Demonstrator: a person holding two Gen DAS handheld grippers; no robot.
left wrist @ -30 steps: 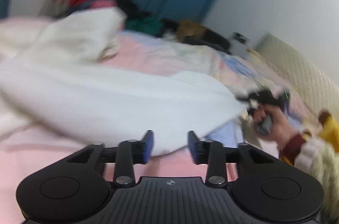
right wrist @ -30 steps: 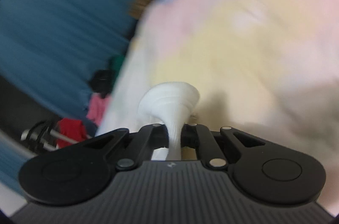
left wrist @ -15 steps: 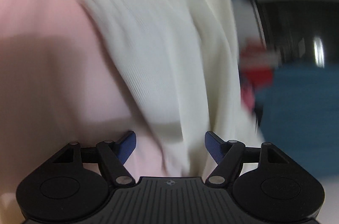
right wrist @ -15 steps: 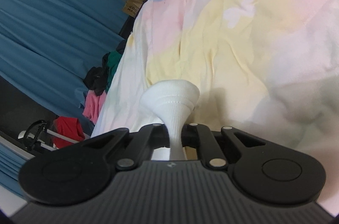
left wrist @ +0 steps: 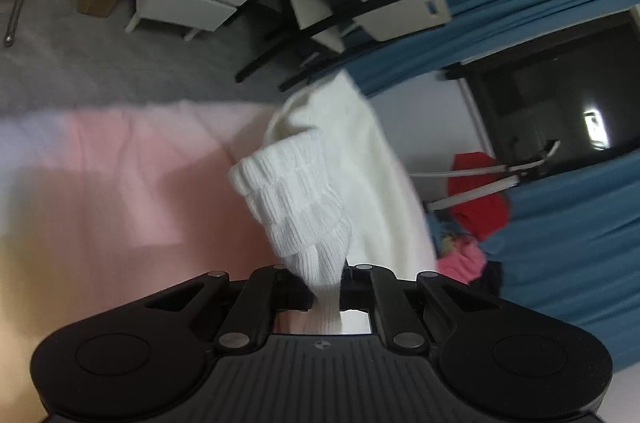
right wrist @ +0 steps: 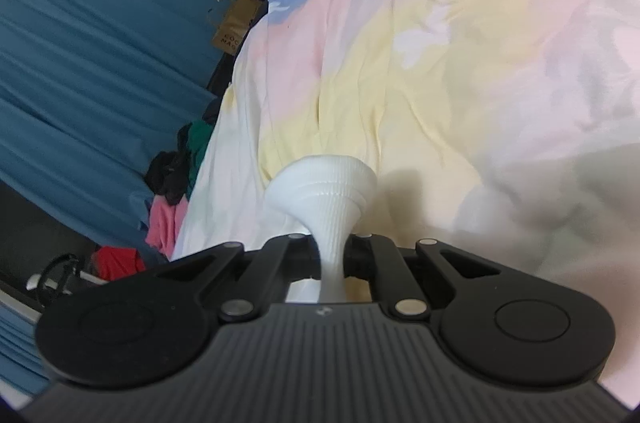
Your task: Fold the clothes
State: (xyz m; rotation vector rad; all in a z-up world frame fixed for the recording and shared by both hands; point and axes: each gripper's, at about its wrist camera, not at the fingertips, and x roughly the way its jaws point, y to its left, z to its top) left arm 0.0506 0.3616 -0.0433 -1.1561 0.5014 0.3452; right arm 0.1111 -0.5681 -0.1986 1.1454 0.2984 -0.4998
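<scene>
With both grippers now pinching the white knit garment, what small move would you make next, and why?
Probably draw the two grippers apart to stretch the fabric flat. The left gripper pinches a ribbed cuff of the white knit garment, the right gripper pinches another bunched part, and the bedspread lies beneath.

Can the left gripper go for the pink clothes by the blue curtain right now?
Probably not: the left gripper is shut on a ribbed end of the white knit garment. The pink clothes lie uncovered beyond it, but the jaws aren't free.
</scene>
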